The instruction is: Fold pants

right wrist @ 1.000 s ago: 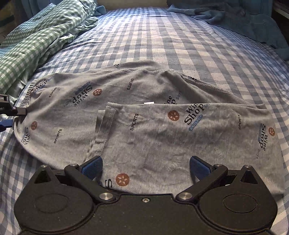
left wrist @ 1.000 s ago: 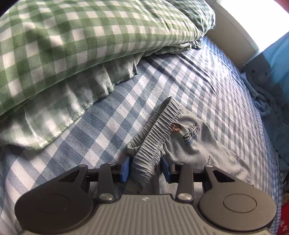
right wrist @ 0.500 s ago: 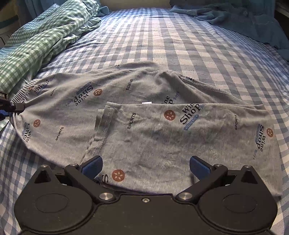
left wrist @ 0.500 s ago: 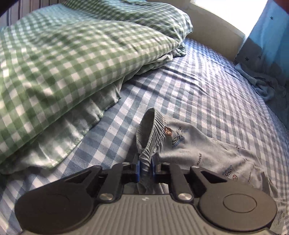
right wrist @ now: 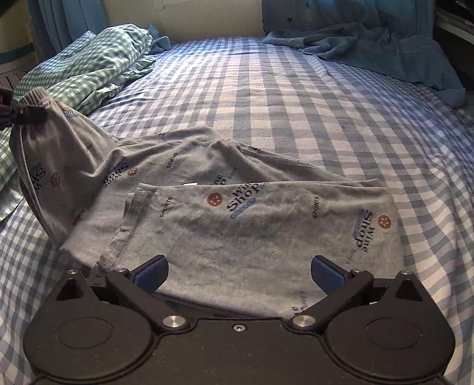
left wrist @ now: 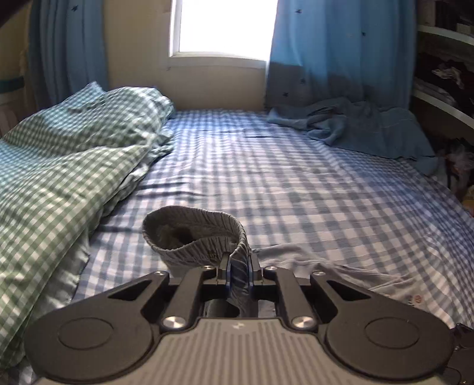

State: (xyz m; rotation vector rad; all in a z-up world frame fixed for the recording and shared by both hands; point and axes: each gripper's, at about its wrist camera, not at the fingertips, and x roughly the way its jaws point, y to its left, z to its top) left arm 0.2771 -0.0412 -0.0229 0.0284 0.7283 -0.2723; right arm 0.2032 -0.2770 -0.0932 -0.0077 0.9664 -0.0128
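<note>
Your left gripper [left wrist: 239, 274] pinches the waistband [left wrist: 195, 234], lifted off the bed [right wrist: 296, 103]; your right gripper [right wrist: 238, 274] stands spread over the pants [right wrist: 237, 231]. Soft, light, limp: grip hems.

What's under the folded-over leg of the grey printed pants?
The grey printed pants' folded-over leg lies on their other leg; beneath is the blue checked bedsheet. Anything between the layers is hidden.

— What sort of place is this?
— A bedroom in a home. A bed [left wrist: 296, 183] in a blue checked sheet fills the frame, green gingham pillows [left wrist: 59, 165] at left.
— Anything else?
— A bright window [left wrist: 222, 26] top centre, blue curtains [left wrist: 340, 50] beside it, cluttered shelves [left wrist: 444, 74] at right.
</note>
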